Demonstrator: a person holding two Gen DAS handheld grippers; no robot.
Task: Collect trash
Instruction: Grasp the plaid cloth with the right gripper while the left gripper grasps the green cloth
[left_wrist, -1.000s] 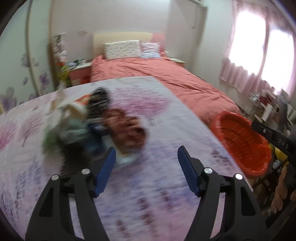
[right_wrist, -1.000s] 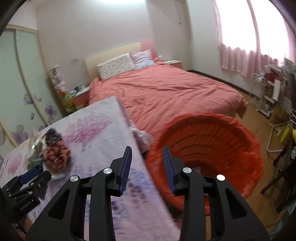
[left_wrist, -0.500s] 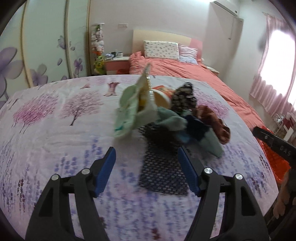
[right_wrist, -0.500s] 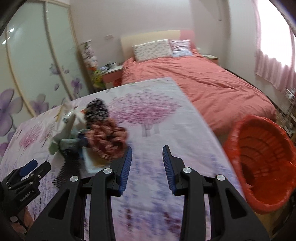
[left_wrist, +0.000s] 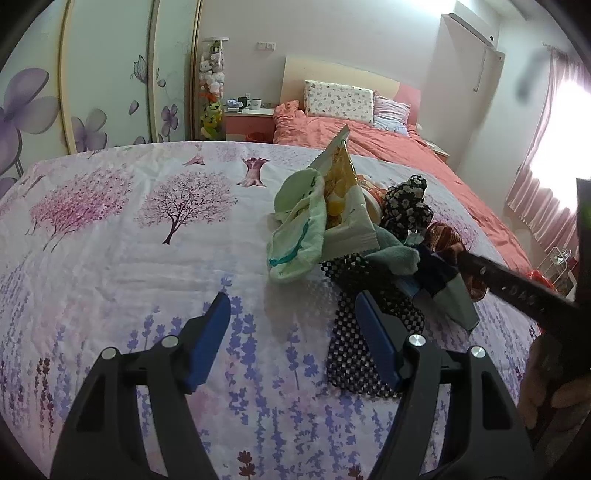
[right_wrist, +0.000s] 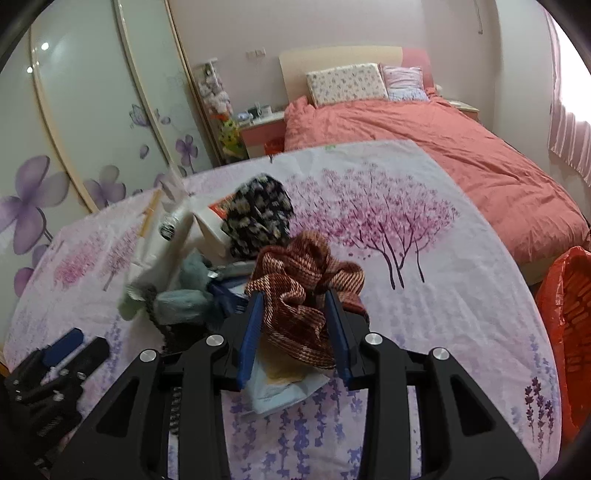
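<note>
A pile of trash and cloth lies on the flowered tablecloth (left_wrist: 147, 258). It holds a yellow snack bag (left_wrist: 341, 192), a pale green cloth (left_wrist: 295, 229), a black mesh piece (left_wrist: 351, 354), a black floral cloth (right_wrist: 258, 218) and a red-brown plaid cloth (right_wrist: 295, 291). My right gripper (right_wrist: 294, 298) stands astride the plaid cloth, one blue pad on each side, the jaws no narrower than before. A pale wrapper (right_wrist: 280, 387) lies under it. My left gripper (left_wrist: 292, 304) is open and empty, just short of the green cloth and beside the mesh.
An orange basket (right_wrist: 569, 332) stands off the table's right edge. A bed with a salmon cover (right_wrist: 461, 155) lies beyond the table, and wardrobe doors with purple flowers (right_wrist: 92, 129) run along the left. The right gripper's black arm (left_wrist: 517, 291) crosses the left wrist view.
Both views have swung left, from the orange basket to the pile. The right gripper has come forward until its fingers straddle the plaid cloth. The left gripper has closed in on the pile.
</note>
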